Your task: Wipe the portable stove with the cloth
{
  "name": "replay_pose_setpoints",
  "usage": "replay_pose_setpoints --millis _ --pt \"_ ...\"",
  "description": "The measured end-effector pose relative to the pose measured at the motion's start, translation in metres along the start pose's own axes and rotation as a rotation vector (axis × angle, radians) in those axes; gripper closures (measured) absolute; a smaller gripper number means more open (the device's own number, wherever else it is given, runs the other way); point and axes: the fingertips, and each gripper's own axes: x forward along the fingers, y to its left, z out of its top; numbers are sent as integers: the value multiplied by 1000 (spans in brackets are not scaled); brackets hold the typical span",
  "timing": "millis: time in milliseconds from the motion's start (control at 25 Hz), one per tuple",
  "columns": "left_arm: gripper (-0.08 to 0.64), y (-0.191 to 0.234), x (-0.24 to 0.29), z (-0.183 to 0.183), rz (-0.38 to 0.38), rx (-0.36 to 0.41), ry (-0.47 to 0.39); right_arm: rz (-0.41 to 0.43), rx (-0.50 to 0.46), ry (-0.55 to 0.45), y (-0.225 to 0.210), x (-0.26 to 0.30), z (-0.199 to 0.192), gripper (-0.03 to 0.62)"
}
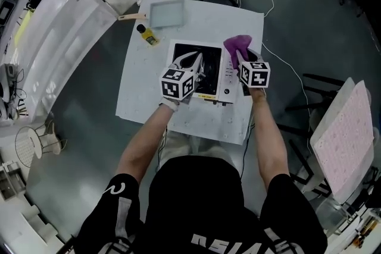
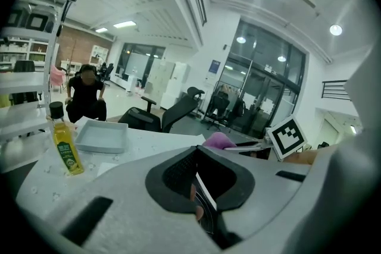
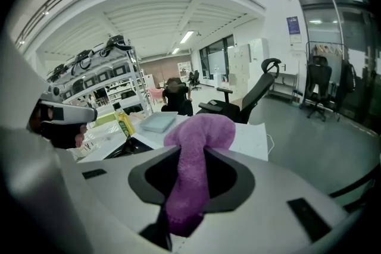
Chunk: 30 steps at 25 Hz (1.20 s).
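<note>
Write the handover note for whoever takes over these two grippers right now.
Right gripper: shut on the purple cloth, which sticks out ahead of the jaws.
Left gripper: over the portable stove. A thin pale-edged strip shows at its jaws; I cannot tell if it grips anything.
Things: the stove is mid-table, with the cloth held over its far right corner. The tray and yellow bottle lie beyond it.
Done: cloth picked up.
Left: lower the cloth onto the stove and wipe; no contact shows yet.

Fuzzy, soft purple cloth [image 3: 196,151]; glossy black metal stove [image 1: 213,71]; smooth matt plastic tray [image 1: 166,13]
</note>
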Motion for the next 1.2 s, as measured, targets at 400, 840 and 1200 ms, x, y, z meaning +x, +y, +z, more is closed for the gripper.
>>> replay_pose_setpoints --millis 400,840,1200 --pt "554 1 32 -9 -20 10 14 0 -1 76 -16 50 -30 488" --pt "554 -2 46 -24 -22 -9 26 18 -21 92 -13 63 -39 488" --pt "554 -10 45 -33 -31 -11 28 24 10 68 -9 56 -46 489"
